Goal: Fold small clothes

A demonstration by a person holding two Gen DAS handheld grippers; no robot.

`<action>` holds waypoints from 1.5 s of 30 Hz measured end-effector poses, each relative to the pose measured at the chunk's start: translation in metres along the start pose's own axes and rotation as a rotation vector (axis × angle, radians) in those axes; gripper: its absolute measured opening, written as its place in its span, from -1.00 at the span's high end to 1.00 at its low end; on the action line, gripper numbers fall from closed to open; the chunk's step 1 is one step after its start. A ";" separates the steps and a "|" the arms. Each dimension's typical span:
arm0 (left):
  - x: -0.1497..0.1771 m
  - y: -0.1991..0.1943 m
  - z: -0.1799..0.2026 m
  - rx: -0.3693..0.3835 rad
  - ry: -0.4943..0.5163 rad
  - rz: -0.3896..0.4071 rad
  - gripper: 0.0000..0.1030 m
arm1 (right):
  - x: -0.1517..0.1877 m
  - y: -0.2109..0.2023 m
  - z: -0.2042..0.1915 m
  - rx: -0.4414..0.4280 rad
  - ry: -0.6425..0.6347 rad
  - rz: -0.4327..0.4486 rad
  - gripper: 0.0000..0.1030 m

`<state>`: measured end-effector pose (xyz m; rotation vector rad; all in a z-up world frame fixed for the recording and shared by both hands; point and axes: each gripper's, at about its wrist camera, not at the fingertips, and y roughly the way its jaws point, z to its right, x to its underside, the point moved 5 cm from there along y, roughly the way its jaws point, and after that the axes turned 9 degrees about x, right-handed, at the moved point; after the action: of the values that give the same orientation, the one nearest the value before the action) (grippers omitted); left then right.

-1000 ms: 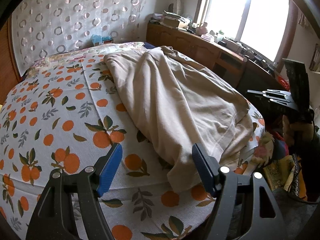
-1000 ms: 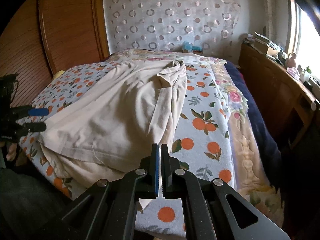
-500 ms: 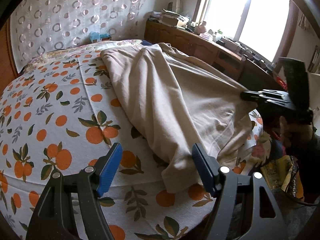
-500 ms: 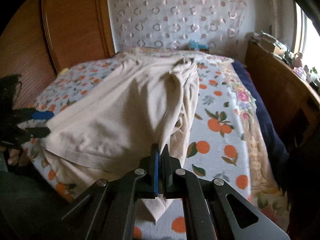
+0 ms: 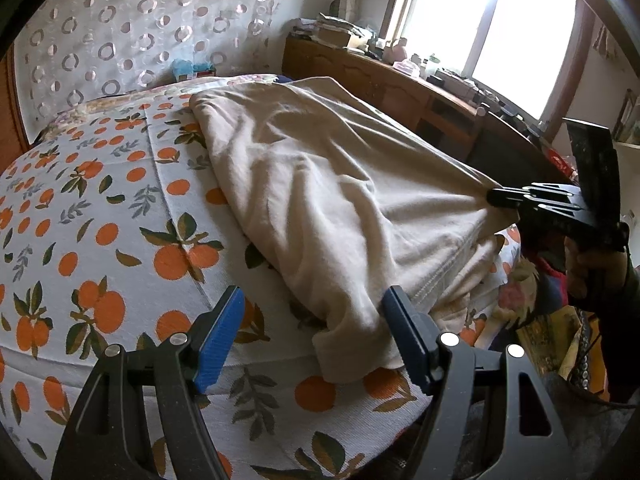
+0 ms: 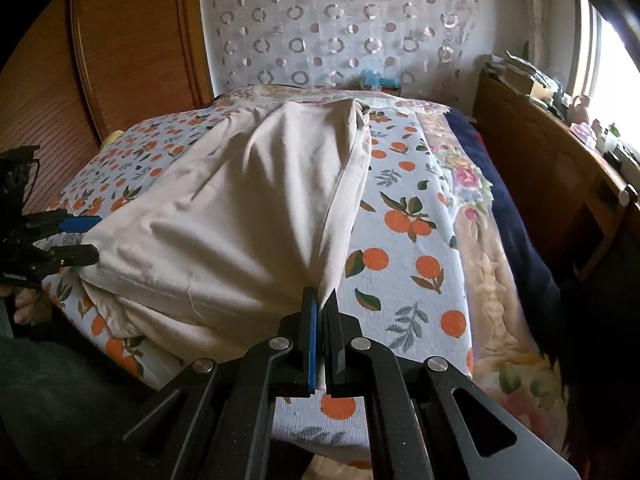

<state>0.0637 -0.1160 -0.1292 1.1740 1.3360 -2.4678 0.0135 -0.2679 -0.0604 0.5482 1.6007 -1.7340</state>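
Note:
A beige garment lies lengthwise on the orange-print bed; it also shows in the right wrist view. My left gripper is open, its blue pads either side of the garment's near corner, which hangs over the bed edge. My right gripper is shut on the garment's other near corner and holds it taut and lifted; it appears in the left wrist view at the right. The left gripper appears in the right wrist view, open at the cloth's left edge.
A wooden cabinet with clutter runs under the window on the right of the bed. A wooden headboard panel and a circle-patterned curtain stand behind. A dark blue blanket lies along the bed's right side.
My right gripper has closed on the garment corner and pulled it up and toward me, drawing the cloth taut. My left gripper stayed open and moved in around the other corner.

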 end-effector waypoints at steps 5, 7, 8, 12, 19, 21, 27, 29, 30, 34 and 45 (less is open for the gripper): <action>0.001 0.001 0.002 0.006 0.000 -0.003 -0.41 | 0.002 -0.003 -0.001 -0.012 0.003 0.005 0.85; 0.002 0.001 0.003 0.008 0.004 -0.001 -0.29 | 0.003 -0.002 -0.001 -0.001 0.001 0.004 0.53; 0.003 0.001 0.004 0.009 0.005 -0.004 -0.26 | 0.004 0.000 -0.001 -0.001 0.006 0.002 0.18; 0.008 0.002 0.008 0.031 0.004 -0.021 -0.04 | 0.010 0.012 -0.002 -0.011 0.022 -0.040 -0.04; 0.012 0.004 0.011 0.061 0.004 -0.035 0.17 | 0.013 0.017 -0.019 -0.058 -0.034 -0.073 -0.04; 0.011 0.003 0.009 0.077 -0.001 -0.037 0.26 | 0.011 0.017 -0.021 -0.064 -0.047 -0.068 0.20; 0.011 0.006 0.009 0.144 -0.024 -0.049 0.72 | 0.011 0.018 -0.021 -0.118 -0.044 -0.052 0.77; 0.009 0.002 0.011 0.154 -0.012 -0.035 0.80 | 0.011 0.016 -0.018 -0.134 -0.029 -0.036 0.79; 0.006 -0.001 0.012 0.153 -0.005 -0.018 0.81 | 0.010 0.013 -0.017 -0.140 -0.018 -0.017 0.80; -0.018 -0.022 0.016 0.145 0.012 0.074 0.83 | -0.003 -0.005 -0.003 -0.158 0.044 0.071 0.80; -0.123 -0.019 -0.030 0.077 0.003 0.202 0.83 | -0.081 -0.009 0.012 -0.122 0.006 0.234 0.80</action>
<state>0.1591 -0.1135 -0.0443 1.2615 1.0722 -2.3923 0.0624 -0.2625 0.0051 0.6532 1.5661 -1.4542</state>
